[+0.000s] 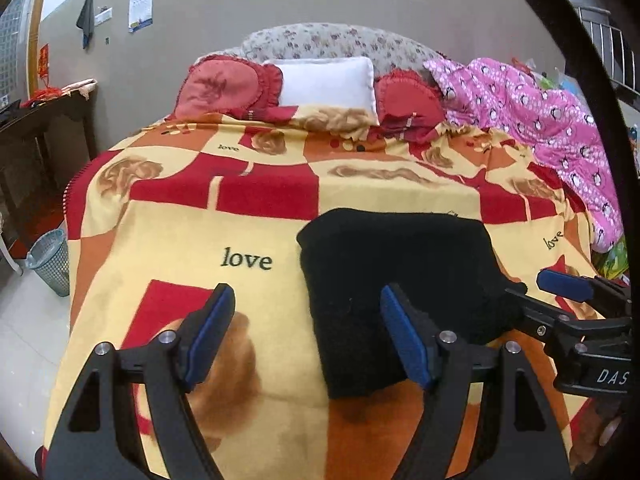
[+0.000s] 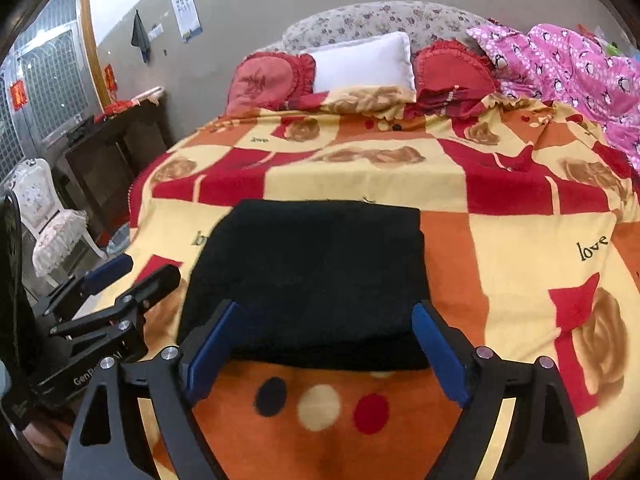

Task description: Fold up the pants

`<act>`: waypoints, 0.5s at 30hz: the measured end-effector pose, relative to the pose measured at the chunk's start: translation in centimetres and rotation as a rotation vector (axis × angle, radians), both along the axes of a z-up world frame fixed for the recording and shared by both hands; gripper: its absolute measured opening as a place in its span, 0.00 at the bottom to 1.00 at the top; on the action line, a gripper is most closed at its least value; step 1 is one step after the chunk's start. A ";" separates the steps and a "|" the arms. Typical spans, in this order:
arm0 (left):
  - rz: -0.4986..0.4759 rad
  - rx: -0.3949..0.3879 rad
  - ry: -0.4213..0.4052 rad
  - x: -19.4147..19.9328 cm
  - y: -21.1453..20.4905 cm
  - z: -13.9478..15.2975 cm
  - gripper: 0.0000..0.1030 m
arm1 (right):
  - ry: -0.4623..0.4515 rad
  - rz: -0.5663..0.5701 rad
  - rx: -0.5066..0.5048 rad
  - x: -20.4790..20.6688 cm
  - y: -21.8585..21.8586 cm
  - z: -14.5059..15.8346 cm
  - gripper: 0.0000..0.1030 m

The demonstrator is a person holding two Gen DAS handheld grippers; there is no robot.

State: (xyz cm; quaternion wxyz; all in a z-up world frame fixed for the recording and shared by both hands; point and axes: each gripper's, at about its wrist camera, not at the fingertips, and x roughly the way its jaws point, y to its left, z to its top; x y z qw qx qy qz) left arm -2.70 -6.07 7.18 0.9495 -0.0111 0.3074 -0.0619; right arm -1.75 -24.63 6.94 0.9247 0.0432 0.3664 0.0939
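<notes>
Black fleecy pants (image 2: pixel 312 280) lie folded into a compact rectangle on the red-and-yellow blanket-covered bed (image 2: pixel 500 240) | left gripper (image 1: pixel 306 332) wide, empty | right gripper (image 2: pixel 326 354) wide, empty, near edge | risk: a finger snagging the pile could drag the fold open

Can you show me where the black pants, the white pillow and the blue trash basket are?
black pants (image 2: pixel 316 272): right wrist view, middle of the folded stack.
white pillow (image 1: pixel 326 82): left wrist view, centre of its front face.
blue trash basket (image 1: pixel 50 262): left wrist view, its mesh side wall.
</notes>
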 end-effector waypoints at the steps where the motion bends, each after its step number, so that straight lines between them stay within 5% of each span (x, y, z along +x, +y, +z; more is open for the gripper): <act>1: 0.010 0.001 -0.006 -0.3 0.2 0.1 0.75 | -0.006 -0.001 0.000 -0.3 0.2 0.2 0.90; 7: 0.025 -0.002 -0.060 -2.2 1.0 1.2 0.76 | -0.051 -0.011 -0.007 -1.9 1.0 1.0 0.99; 15: 0.026 0.001 -0.080 -3.7 1.4 1.9 0.77 | -0.037 -0.023 0.039 -2.9 0.9 1.4 0.99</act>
